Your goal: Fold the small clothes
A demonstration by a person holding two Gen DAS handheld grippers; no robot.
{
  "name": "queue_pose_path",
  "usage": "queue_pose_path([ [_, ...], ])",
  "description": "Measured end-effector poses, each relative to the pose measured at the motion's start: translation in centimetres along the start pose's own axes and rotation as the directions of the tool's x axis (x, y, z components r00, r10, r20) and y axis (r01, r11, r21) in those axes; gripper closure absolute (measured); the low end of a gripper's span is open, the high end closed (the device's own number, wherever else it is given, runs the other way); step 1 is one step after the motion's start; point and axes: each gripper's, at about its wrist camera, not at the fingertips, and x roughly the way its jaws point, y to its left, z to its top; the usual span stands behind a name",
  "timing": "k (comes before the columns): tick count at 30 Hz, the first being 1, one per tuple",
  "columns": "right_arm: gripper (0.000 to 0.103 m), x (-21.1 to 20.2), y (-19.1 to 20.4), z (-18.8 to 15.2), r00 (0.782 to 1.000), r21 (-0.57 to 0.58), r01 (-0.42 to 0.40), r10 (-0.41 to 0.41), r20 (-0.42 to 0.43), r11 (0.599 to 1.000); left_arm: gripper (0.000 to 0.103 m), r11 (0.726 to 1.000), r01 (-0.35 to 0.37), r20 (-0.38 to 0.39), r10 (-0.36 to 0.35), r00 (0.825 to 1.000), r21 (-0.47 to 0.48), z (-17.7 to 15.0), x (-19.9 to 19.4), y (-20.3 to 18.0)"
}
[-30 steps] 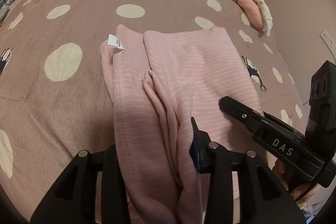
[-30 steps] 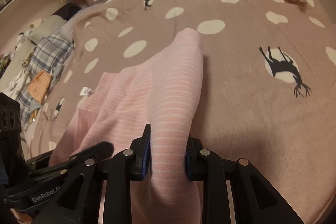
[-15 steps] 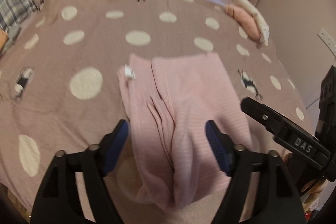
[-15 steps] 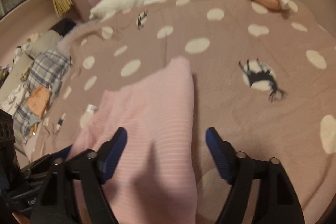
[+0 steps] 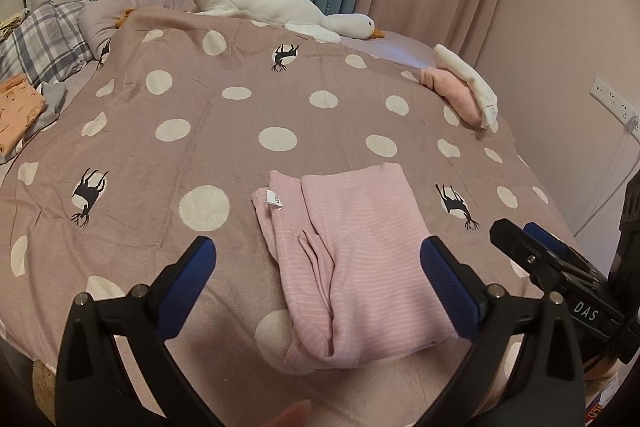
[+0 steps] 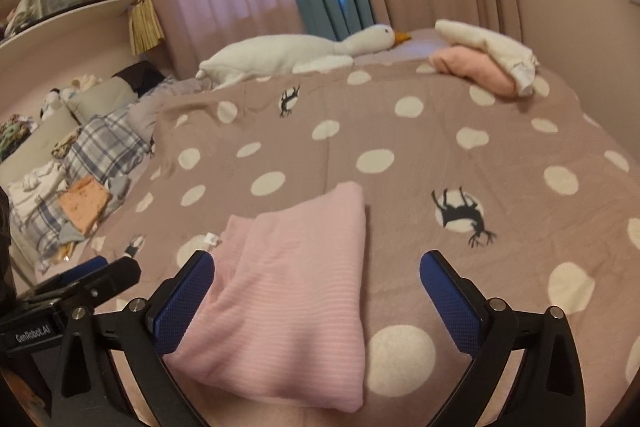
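Observation:
A pink striped garment lies folded on the polka-dot bedspread near the bed's front edge, with a white label at its left corner. It also shows in the right wrist view. My left gripper is open and empty, raised above the garment's near end. My right gripper is open and empty, above the garment's right part; it also shows in the left wrist view at the right.
A stack of folded pink and white clothes lies at the far right of the bed. A white goose plush lies along the back. A plaid blanket and loose clothes lie at the left. A wall is at the right.
Both grippers let go of the pink garment, opened wide and pulled back and up. The garment now lies folded flat on the bedspread.

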Motion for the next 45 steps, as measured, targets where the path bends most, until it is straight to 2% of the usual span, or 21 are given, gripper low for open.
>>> queue_pose_path([
  [9,0.001,-0.5,0.6,-0.2,0.998,-0.014,0.061,-0.06,0.018,0.998,0.001,1.0,-0.015,-0.014,0.015,1.0,0.001,-0.2,-0.2,0.5],
  [17,0.001,-0.5,0.9,-0.3,0.998,-0.023,0.069,-0.068,0.016,0.997,0.001,1.0,0.024,-0.024,-0.024,0.999,0.001,-0.3,-0.3,0.4],
  [24,0.001,-0.8,1.4,-0.5,0.995,-0.045,0.102,-0.101,0.026,0.994,0.001,1.0,0.019,-0.016,-0.018,1.0,0.01,-0.3,-0.6,0.1],
  [45,0.001,-0.5,1.7,-0.7,0.994,-0.06,0.109,-0.108,0.021,0.992,0.001,1.0,0.005,-0.016,-0.005,1.0,0.027,-0.3,-0.6,0.3],
])
